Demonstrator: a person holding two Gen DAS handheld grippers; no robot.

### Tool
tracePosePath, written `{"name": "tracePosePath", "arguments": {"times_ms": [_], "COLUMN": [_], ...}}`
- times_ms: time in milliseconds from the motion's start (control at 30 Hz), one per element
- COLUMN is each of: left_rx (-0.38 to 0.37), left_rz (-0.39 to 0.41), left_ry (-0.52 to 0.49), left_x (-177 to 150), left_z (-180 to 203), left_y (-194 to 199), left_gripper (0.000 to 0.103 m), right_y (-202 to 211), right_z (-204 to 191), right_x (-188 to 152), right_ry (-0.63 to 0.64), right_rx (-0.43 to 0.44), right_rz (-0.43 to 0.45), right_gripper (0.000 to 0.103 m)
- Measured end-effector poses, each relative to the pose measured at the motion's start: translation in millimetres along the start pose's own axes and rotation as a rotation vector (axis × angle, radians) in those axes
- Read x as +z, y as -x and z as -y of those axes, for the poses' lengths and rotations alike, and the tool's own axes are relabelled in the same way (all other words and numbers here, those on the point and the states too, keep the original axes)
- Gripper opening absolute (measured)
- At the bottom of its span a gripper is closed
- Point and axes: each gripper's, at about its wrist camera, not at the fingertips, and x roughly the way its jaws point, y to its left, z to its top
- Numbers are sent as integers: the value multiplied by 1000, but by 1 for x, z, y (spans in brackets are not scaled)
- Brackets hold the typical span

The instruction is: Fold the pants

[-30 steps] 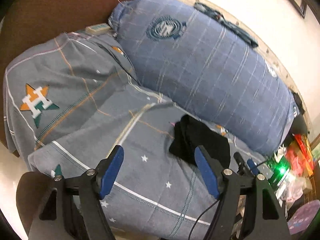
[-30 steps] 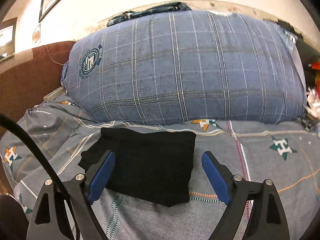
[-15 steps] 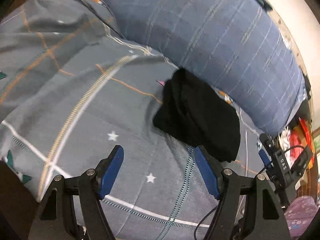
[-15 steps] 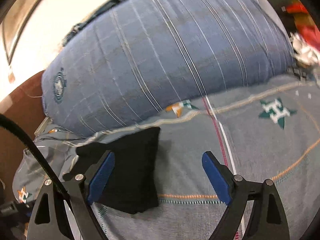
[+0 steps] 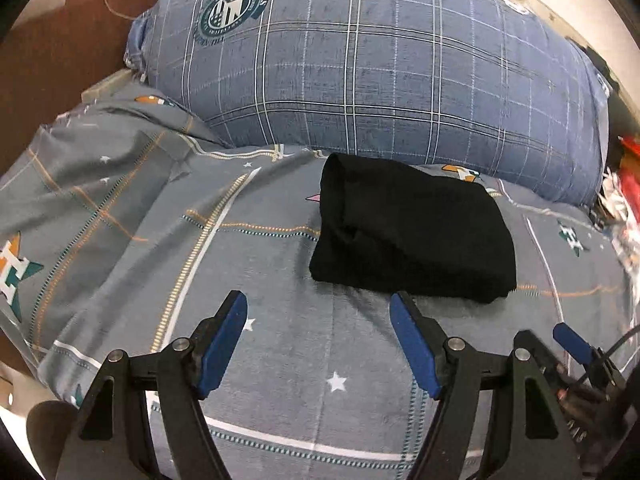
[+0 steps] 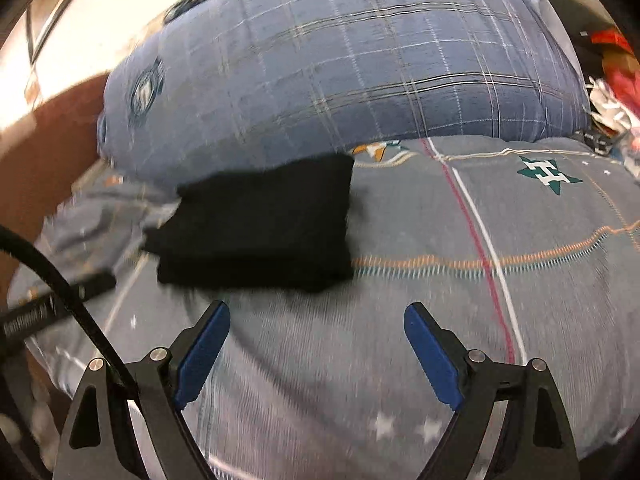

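Risk here, probably: a stray nudge from either tool undoing the stack, loose left-side layers slipping first. Black pants (image 5: 412,232) folded into a thick rectangle, a bit lumpy, lying on the grey star-print sheet (image 5: 248,264), against the blue plaid pillow (image 5: 372,60). Left gripper (image 5: 320,344) and right gripper (image 6: 316,348) both spread wide, holding nothing, hovering just short of the pants.

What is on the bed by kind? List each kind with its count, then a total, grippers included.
Folded black pants: 1
Blue plaid pillow: 1
Grey star-print bedsheet: 1
Open grippers: 2, left gripper and right gripper, both above the sheet and holding nothing
Total: 5
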Motion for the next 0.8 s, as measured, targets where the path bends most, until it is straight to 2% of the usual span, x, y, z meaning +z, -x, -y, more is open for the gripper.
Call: {"name": "tracePosePath", "arguments": {"times_ms": [267,367,433,600,667,800], "left_rx": [-26,-58,-112,-359,-398,-415], "left_rz": [16,-5,-30,-94,-114,-187], "left_ry": [-12,-12,16,157,163,151], "left_x": [-11,-11,-6,32,51,75], "left_z": [-12,-13,-17,-36,-37,-36], "left_y": [13,10,4,-27,-49,-106], "left_gripper": [79,79,79,80,81,81], "right_y": [-1,-3,-3,-15,-32,-80], "right_z": [-12,-13,-8,16,26,38], "right_x": [-12,-6,4,47,67,87], "right_ry": [-16,-18,-26,-83,-103,-130], "right_rx": [9,33,43,73,101,148], "right_rz": [-68,-78,-70,-57,-69,-134], "right_gripper": [92,92,92,92,92,93]}}
